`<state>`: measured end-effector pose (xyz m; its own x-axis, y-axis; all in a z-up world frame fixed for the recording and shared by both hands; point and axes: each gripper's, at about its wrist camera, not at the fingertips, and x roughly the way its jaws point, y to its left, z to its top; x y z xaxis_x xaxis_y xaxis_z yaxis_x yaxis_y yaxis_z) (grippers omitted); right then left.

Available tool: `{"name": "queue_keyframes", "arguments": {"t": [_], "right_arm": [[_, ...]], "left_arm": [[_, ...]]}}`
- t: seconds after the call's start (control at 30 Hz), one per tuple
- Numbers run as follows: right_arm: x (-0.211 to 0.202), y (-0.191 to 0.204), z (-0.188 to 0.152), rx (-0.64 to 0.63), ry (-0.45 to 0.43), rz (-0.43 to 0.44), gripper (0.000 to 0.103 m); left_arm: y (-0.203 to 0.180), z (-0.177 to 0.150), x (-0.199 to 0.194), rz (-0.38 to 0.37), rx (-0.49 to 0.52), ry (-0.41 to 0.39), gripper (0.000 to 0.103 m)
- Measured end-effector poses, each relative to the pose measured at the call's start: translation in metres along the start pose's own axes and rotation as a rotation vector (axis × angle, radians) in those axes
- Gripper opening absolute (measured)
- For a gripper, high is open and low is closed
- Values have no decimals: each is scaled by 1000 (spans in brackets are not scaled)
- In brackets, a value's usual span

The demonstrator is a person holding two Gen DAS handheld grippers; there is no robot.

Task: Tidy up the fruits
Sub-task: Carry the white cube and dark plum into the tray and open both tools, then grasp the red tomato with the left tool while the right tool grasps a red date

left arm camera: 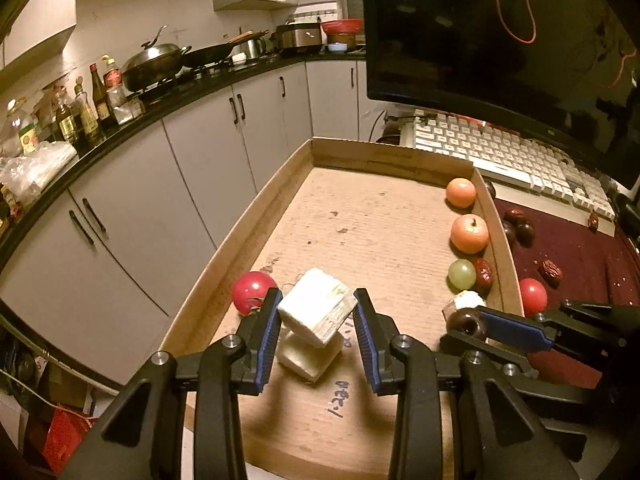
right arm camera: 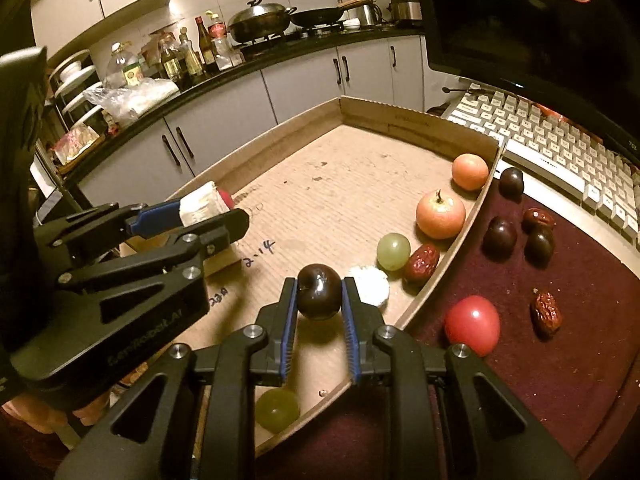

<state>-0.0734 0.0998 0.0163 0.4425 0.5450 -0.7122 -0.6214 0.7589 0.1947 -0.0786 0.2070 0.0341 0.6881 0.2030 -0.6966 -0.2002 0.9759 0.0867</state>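
My left gripper (left arm camera: pixel 317 295) is shut on a tilted white block (left arm camera: pixel 316 308) that rests on a second white block (left arm camera: pixel 310 358) in the cardboard tray (left arm camera: pixel 280 184). A red fruit (left arm camera: pixel 251 291) lies just left of it. My right gripper (right arm camera: pixel 319 282) is shut on a dark plum (right arm camera: pixel 319 292), held above the tray's right side. Along the right wall lie two apples (right arm camera: pixel 441 214), a green grape (right arm camera: pixel 393 251), a red date (right arm camera: pixel 421 263) and a white round piece (right arm camera: pixel 370 285). Another grape (right arm camera: pixel 277 408) sits at the near edge.
On the maroon mat (right arm camera: pixel 520 360) right of the tray lie three dark plums (right arm camera: pixel 499 238), two dates (right arm camera: pixel 546 314) and a red fruit (right arm camera: pixel 473 324). A keyboard (right arm camera: pixel 552 144) and a dark monitor (right arm camera: pixel 520 20) stand behind. Kitchen cabinets and a cluttered counter run along the left.
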Motion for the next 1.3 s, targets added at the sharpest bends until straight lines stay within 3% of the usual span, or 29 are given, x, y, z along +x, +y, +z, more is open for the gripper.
{"name": "queue_keyframes", "arguments": {"t": [0.1,0.17,0.27,0.37,0.53,0.67,0.87,1.0,1.13,1.3], "right_arm": [[-1,0,0,-5,13,13,28],[-8,-2,1,-9,-9,32,41],[-24,-8,3,-7,-72,55,50],[-52,-32,4,11,-172,65,51],[-83,-86,-6,76,-236,-47,51],[-91,-126,-23,137,-199,-113,51],[-68,-131,-22,92,-84,-151,50],[-51,-127,-21,52,-24,-153,46],[-34,-130,-20,39,24,-168,34],[-27,-133,-17,33,32,-164,30]], "left_arm": [[3,2,-4,11,-13,-15,55],[4,3,-7,19,-19,-26,63],[2,5,-16,9,-16,-54,63],[-4,6,-27,-26,4,-91,63],[-31,7,-44,-163,81,-127,64],[-64,2,-57,-300,175,-138,64],[-96,-4,-60,-356,238,-115,64],[-107,-15,-56,-398,252,-44,63],[-124,-30,-49,-500,250,49,63],[-135,-40,-30,-493,219,122,63]]}}
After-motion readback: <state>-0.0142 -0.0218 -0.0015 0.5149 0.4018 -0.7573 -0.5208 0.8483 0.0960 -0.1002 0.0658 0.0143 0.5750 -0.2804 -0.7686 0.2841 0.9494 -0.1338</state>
